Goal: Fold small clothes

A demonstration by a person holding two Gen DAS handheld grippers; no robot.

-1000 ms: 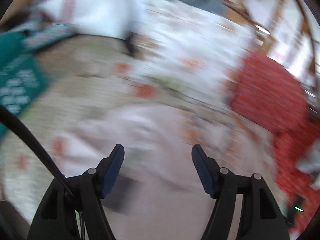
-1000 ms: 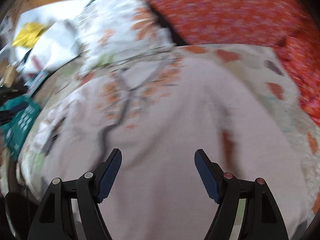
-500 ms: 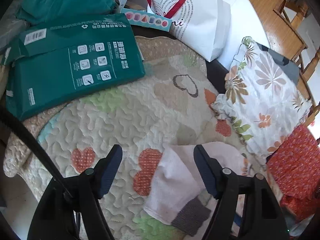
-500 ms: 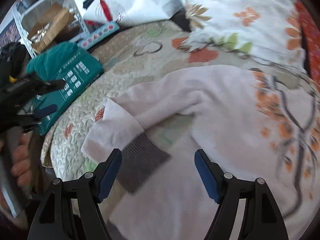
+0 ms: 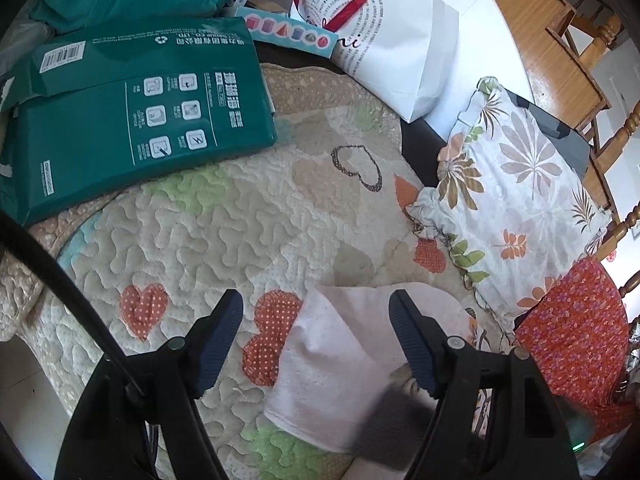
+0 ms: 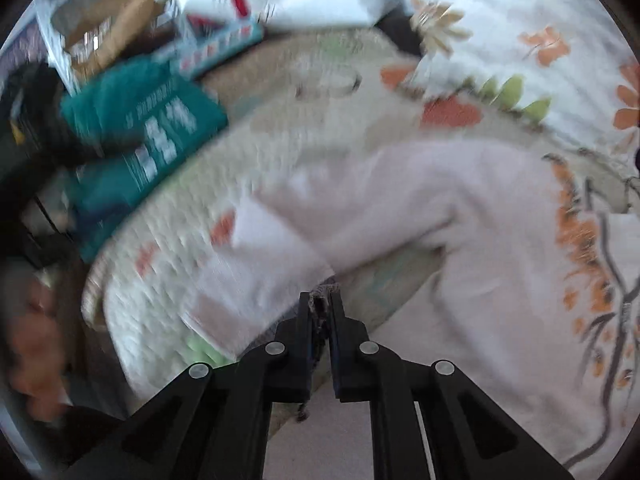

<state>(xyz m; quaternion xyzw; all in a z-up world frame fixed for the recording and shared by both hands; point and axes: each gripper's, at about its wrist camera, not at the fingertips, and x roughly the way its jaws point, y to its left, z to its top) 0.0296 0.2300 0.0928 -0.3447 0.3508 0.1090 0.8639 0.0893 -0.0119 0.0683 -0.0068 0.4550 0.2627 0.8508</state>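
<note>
- Sweater (image 6: 460,208), pale pink with an orange branch print, lies spread on the quilted heart-print cover (image 5: 224,232); one sleeve (image 5: 332,364) stretches across the cover and ends in a grey ribbed cuff (image 6: 324,292).
- Handling, my guess: light, soft, floppy knit; no stiffness, so it will sag and drag from any single hold. Not slippery, not fragile, though the rib could stretch.
- Best hold looks like cuff or hem edge, where the fabric is doubled and gives the pads something to bite.
- Right gripper (image 6: 320,304) is clamped tight on the grey cuff, fabric pinched between the jaws; right view is motion-blurred.
- Left gripper (image 5: 316,328) has jaws wide apart, holding nothing, hovering over the sleeve near its cuff end.
- Counts: one sweater, one sleeve in view, one cuff seen, two grippers.
- Around: one green box (image 5: 132,108), one white paper bag (image 5: 392,48), one floral pillow (image 5: 516,200), one red floral cloth (image 5: 572,328).
- Second sleeve not visible, cannot tell where it lies.
</note>
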